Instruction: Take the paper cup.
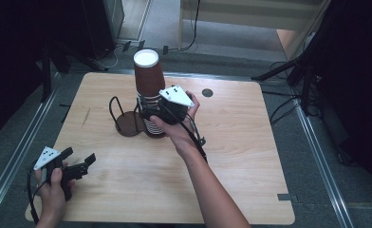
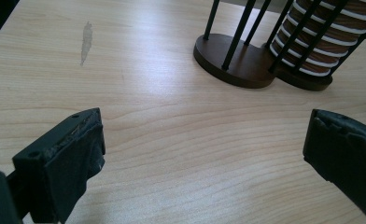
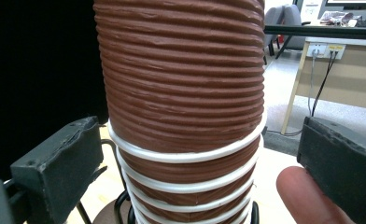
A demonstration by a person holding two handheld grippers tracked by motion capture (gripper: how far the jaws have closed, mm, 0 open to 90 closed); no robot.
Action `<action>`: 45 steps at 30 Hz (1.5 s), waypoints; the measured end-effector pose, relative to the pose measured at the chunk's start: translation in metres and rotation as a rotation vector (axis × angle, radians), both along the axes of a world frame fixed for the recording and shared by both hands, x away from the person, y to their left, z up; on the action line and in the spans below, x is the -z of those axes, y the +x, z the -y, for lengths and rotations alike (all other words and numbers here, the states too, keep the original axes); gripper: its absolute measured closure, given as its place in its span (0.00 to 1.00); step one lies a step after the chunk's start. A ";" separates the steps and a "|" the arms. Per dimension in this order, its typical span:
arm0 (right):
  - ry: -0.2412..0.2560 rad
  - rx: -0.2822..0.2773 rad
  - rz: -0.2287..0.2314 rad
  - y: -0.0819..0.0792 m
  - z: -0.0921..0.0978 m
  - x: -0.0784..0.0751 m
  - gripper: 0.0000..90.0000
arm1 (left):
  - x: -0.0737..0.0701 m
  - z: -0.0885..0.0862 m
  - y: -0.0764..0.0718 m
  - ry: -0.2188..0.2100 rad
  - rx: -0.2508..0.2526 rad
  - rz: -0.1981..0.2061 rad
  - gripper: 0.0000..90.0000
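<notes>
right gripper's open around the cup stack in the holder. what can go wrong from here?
Risks, as judgement:
1. The right gripper straddles the cup stack near tight white rims, so closing could take several nested cups, not one.
2. The wire holder looks light and the left gripper is away, so lifting might drag or tip it.

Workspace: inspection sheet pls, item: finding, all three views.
Surface: wooden table, pale grain, grey smear near the left side, dark round spot near the far edge.
Job's things: stack of ribbed brown cups with white rims, upside down in one bay of a two-bay wire holder; other bay holds nothing.
Clutter: nothing seen.
Grippers: right gripper open, jaws either side of the stack, not touching; left gripper open above the table's near left corner.
Cables: one trails from each gripper; more on the floor beyond the table.
Surroundings: dark stands right, desk with sockets behind.
</notes>
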State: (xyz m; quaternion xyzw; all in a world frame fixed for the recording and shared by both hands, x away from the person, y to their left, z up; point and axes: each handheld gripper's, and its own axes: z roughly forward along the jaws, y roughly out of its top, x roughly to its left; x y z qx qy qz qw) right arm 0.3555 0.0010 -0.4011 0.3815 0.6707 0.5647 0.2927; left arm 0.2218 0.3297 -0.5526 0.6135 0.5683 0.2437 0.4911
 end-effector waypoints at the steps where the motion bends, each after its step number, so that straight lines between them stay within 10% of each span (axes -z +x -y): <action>1: 0.000 -0.001 -0.001 0.001 -0.001 0.000 0.00 | 0.000 0.000 0.000 0.001 0.000 0.000 0.00; 45: -0.014 0.019 0.067 0.019 -0.026 -0.028 0.12 | 0.000 0.000 0.000 0.000 -0.004 -0.003 0.00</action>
